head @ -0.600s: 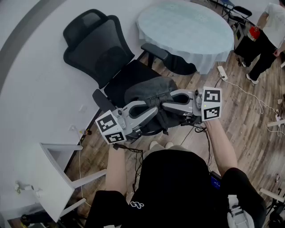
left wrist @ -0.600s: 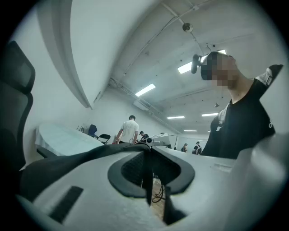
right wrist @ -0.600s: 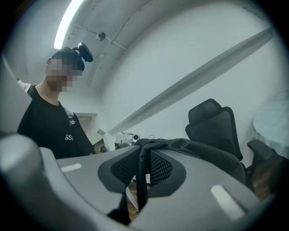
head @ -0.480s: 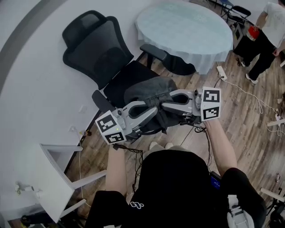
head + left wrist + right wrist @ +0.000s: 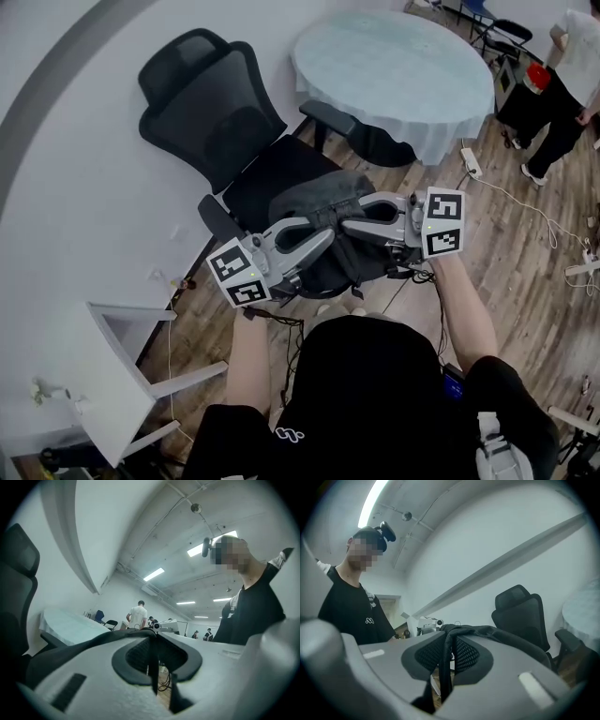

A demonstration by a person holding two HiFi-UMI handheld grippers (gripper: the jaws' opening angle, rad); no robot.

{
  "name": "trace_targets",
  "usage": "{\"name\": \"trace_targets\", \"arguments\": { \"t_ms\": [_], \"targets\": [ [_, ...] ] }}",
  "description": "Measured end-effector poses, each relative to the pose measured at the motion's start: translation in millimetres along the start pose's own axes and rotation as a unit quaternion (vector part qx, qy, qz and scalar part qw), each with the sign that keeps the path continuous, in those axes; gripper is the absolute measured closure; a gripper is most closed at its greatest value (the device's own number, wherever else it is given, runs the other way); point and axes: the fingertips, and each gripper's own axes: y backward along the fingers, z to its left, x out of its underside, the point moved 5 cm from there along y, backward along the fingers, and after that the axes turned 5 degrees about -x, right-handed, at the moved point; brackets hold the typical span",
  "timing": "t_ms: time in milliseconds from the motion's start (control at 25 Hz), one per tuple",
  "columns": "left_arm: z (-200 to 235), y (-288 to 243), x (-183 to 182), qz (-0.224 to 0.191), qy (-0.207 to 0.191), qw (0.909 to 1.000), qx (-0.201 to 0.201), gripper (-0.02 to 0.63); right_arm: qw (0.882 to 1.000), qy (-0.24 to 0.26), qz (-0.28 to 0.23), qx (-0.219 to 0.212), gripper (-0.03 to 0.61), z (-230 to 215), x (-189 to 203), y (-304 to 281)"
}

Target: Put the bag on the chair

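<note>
A dark grey bag (image 5: 319, 202) hangs over the front of the black office chair's seat (image 5: 272, 173). My left gripper (image 5: 323, 234) is shut on one black strap (image 5: 152, 665) of the bag, and my right gripper (image 5: 349, 225) is shut on another strap (image 5: 447, 663). Both grippers meet tip to tip at the bag's near side, above the seat's front edge. The chair's backrest (image 5: 525, 616) shows in the right gripper view. The bag's underside is hidden.
A round table with a pale cloth (image 5: 394, 66) stands behind the chair. A white side table (image 5: 122, 375) is at the lower left. A power strip and cables (image 5: 469, 155) lie on the wood floor. A person (image 5: 562, 84) stands at the far right.
The bag and both grippers have shifted slightly toward the chair seat; the grips on the straps have not changed.
</note>
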Motion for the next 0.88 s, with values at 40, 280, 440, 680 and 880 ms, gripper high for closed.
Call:
{"name": "trace_targets", "arguments": {
  "t_ms": [40, 280, 440, 680, 880],
  "targets": [
    [-0.8, 0.7, 0.1, -0.001, 0.0, 1.0, -0.004, 0.577, 1.0, 0.002, 0.001, -0.003, 0.522, 0.3, -0.1, -0.6],
    [10.1, 9.2, -4.1, -0.006, -0.001, 0.9994, -0.034, 0.577, 1.0, 0.006, 0.006, -0.022, 0.52, -14.0, -2.7, -13.0],
    [36.2, 18.9, -7.9, -0.007, -0.001, 0.9988, -0.048, 0.577, 1.0, -0.001, 0.011, -0.029, 0.52, -40.2, -3.1, -28.9],
    [115.1, 19.5, -14.1, -0.001, 0.014, 0.9989, -0.046, 0.575, 0.999, -0.022, 0.025, -0.014, 0.518, -115.8, -3.7, -47.4],
    [205.0, 13.6, -29.4, 0.0, 0.048, 0.9981, -0.038, 0.576, 0.998, -0.05, 0.041, 0.0, 0.519, -201.7, -17.8, -63.2]
  ]
}}
